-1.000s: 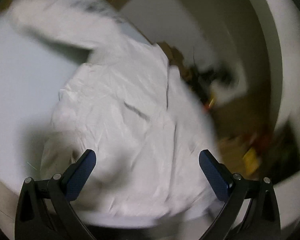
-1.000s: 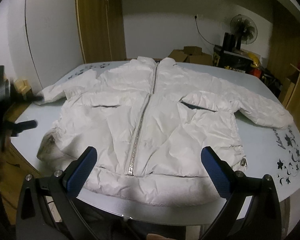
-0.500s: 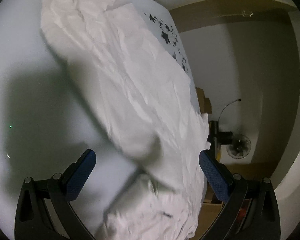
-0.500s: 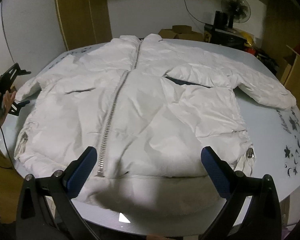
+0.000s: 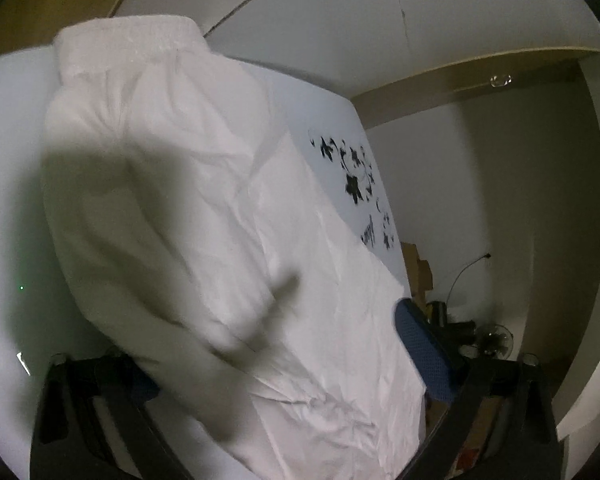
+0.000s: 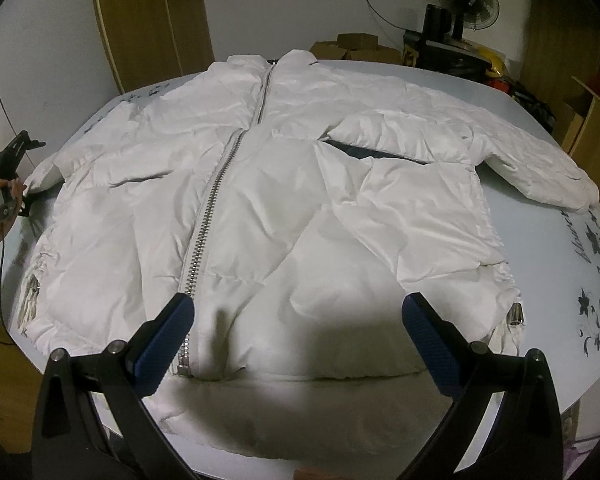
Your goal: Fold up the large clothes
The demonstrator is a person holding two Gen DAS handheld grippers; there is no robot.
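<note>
Your white jacket (image 6: 300,208) lies zipped and front-up, spread across the round table (image 6: 548,248), sleeves out to both sides; your left gripper (image 5: 276,364) straddles the left sleeve (image 5: 188,208) near its cuff, its jaws having just been narrowing around the fabric, though I cannot tell whether the pads press yet; your right gripper (image 6: 298,340) hangs wide apart over the hem, holding nothing.
</note>
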